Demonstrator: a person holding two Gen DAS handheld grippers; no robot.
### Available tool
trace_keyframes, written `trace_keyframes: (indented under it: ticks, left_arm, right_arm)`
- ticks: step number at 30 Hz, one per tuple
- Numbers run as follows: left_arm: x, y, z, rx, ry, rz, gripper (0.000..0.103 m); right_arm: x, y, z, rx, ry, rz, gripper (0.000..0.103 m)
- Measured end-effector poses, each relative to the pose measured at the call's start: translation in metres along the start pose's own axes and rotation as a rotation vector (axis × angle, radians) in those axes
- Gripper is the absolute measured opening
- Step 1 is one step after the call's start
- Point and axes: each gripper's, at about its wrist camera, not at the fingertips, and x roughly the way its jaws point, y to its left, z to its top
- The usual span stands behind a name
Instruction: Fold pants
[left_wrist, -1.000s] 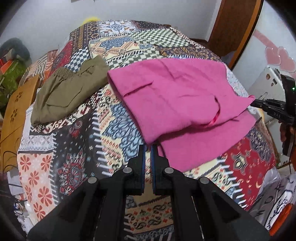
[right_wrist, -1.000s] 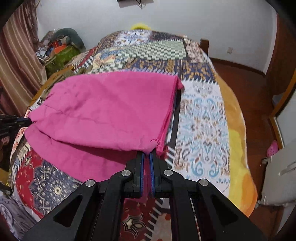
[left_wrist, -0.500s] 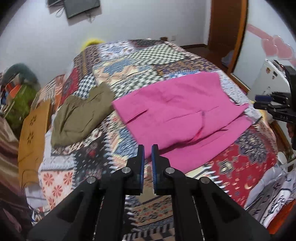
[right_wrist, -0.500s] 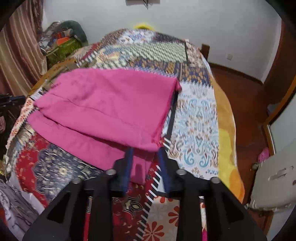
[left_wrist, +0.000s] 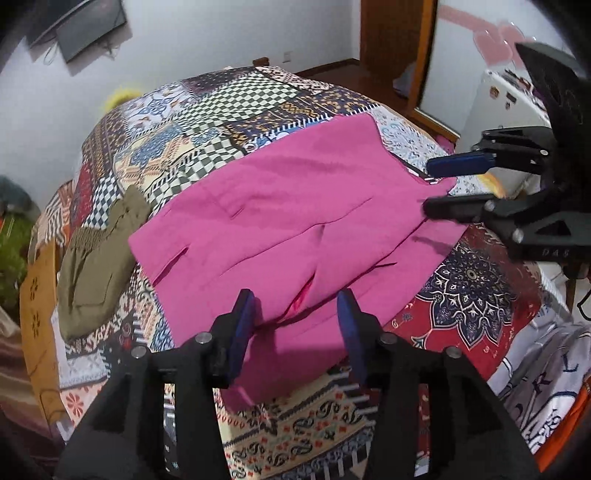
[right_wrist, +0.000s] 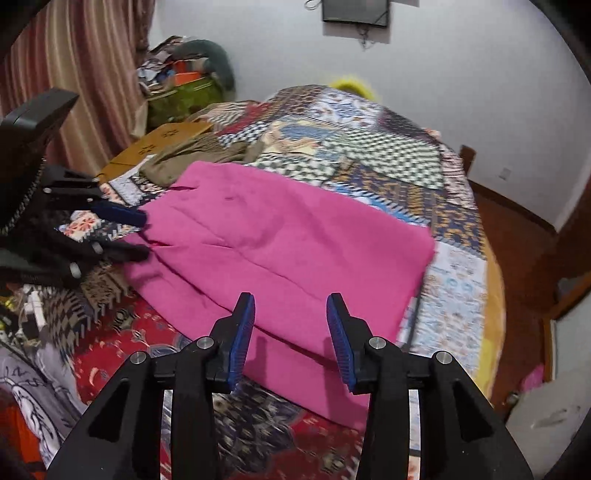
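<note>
The left gripper (left_wrist: 297, 325) hangs over the near edge of the pink pants (left_wrist: 291, 221), its jaws opening, nothing pinched between the blue pads (left_wrist: 243, 332). The right gripper (right_wrist: 290, 328) likewise stands above the pants' (right_wrist: 280, 251) near hem at 6 o'clock, jaws opening, pads (right_wrist: 242, 332) clear of the cloth. The pants lie folded and flat across the patchwork bedspread (left_wrist: 229, 110), filling the middle of both views. At 9 o'clock in the left view, just beside the pants, lie olive shorts (left_wrist: 92, 266). Farther back, at 11 o'clock, a dark screen (left_wrist: 88, 29) hangs on the white wall.
</note>
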Motion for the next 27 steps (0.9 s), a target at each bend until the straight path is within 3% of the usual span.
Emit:
trace_keyframes:
  ticks: [6, 12, 19, 27]
  left_arm:
    - [0.022, -0.002, 0.004, 0.021, 0.054, -0.001, 0.046]
    - [0.030, -0.010, 0.007, 0.075, 0.050, 0.014, 0.051]
    - [0.031, -0.007, 0.008, 0.084, 0.060, -0.041, 0.052]
    - [0.033, -0.004, 0.004, 0.057, 0.070, -0.075, 0.054]
  right_arm:
    - [0.020, 0.007, -0.002, -0.013, 0.035, 0.049, 0.037]
    - [0.034, 0.012, -0.007, -0.003, 0.065, 0.097, 0.037]
    - [0.039, 0.007, -0.013, 0.042, 0.079, 0.140, 0.038]
    - [0.039, 0.014, -0.012, -0.026, 0.097, 0.133, 0.038]
